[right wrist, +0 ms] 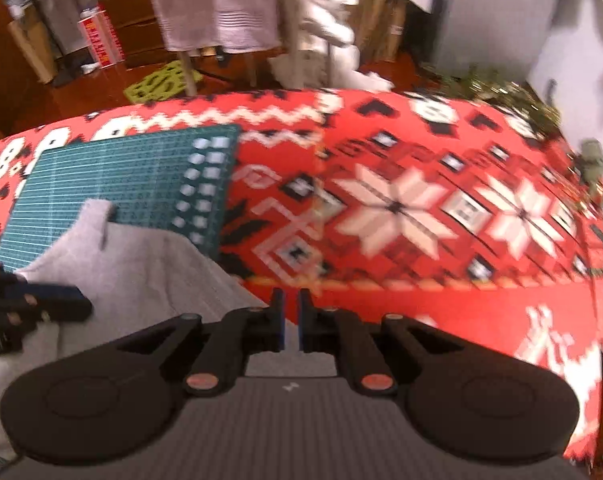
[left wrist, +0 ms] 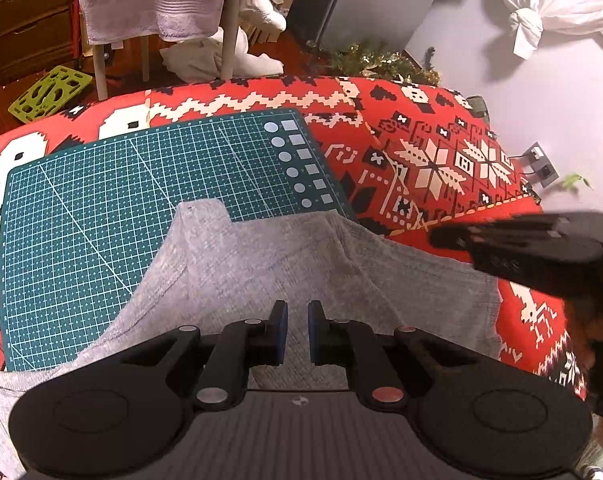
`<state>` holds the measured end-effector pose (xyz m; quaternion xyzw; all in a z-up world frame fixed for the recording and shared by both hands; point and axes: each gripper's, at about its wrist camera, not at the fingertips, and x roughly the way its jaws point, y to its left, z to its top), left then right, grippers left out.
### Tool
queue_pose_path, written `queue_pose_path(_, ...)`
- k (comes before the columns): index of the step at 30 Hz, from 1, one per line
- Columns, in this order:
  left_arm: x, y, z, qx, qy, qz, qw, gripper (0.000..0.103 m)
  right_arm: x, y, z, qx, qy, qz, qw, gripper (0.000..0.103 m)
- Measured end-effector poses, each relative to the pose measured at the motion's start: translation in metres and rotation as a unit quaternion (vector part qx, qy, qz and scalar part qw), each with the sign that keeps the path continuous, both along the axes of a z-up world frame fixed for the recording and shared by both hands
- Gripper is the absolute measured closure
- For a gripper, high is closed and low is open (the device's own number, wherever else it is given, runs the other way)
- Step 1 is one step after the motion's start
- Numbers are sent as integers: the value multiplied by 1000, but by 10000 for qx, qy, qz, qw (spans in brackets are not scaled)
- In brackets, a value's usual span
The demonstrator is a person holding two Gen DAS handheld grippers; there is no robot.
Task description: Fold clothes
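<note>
A grey garment (left wrist: 281,256) lies spread over the near part of a green cutting mat (left wrist: 101,200) and the red patterned tablecloth (left wrist: 421,140). My left gripper (left wrist: 297,330) hovers low over the garment's near middle. Its blue pads stand a narrow gap apart and nothing shows between them. My right gripper (left wrist: 435,236) comes in from the right, blurred, above the garment's right edge. In the right wrist view the right gripper (right wrist: 291,320) is just past the garment (right wrist: 141,272) edge, its pads slightly apart with no cloth in them. The left gripper (right wrist: 81,300) is at the left.
Behind the table, a white towel (left wrist: 149,0) hangs on a rack, with white cloth heaped on the floor. A green plastic panel (left wrist: 49,94) lies by wooden drawers (left wrist: 25,20). A garland (left wrist: 381,60) lines the far table edge. The purple wall with a socket (left wrist: 539,164) is on the right.
</note>
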<state>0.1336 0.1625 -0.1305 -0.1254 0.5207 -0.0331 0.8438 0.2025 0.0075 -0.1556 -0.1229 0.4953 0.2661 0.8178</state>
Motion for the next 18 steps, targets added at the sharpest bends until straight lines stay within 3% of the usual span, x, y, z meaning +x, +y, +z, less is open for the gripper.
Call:
queue_pose_path(1, 1, -1, 1, 8, -13, -26, 10000, 94, -2, -10, 0, -22, 18, -176, 9998, 91)
queue_pose_path(8, 7, -10, 3, 50, -72, -255, 9996, 94, -16, -72, -2, -190, 221, -1116, 9933, 89)
queue_pose_path(10, 8, -15, 4, 44, -76, -307, 9995, 94, -19, -82, -5, -152, 292, -1276, 9913, 78)
queue_pose_path(18, 7, -33, 4, 31, -21, -473, 9989, 94, -15, -91, -8, 354, 402, -1673, 9845, 75)
